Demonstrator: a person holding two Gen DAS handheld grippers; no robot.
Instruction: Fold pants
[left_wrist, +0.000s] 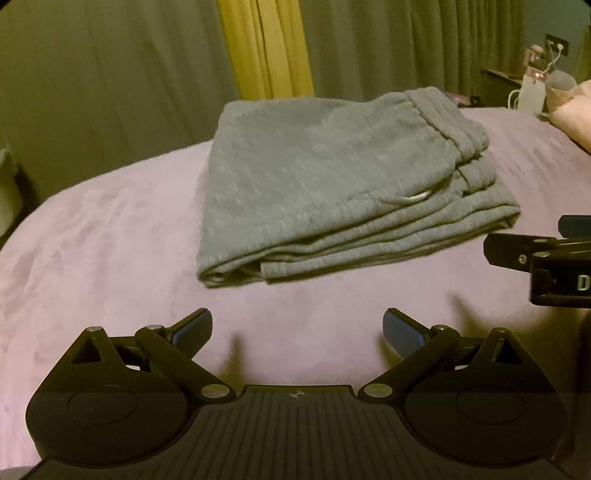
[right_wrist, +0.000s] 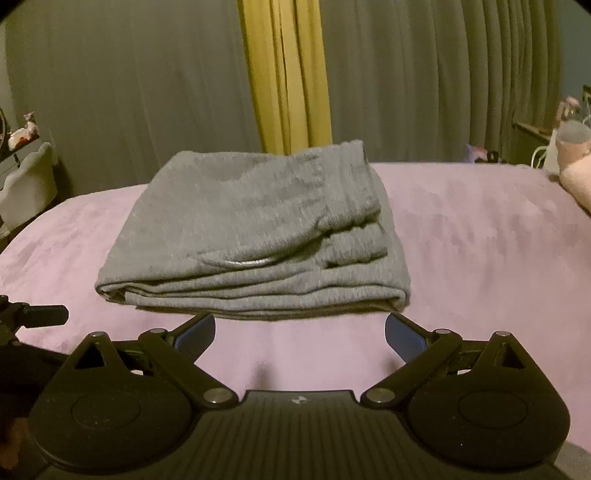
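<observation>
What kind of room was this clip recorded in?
Most likely a bedroom: the folded grey knit pants lie on a soft pink plush bedspread, with long grey pleated curtains behind and a pale pink pillow at the far edge.

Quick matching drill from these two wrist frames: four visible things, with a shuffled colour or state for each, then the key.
Things:
1. pants
2. bed cover
3. left hand-held gripper
4. middle curtain strip

Descriptions:
A. yellow
B. grey, folded in a stack
C. open, holding nothing
D. pink, under the pants

Pairs: 1-B, 2-D, 3-C, 4-A
</observation>
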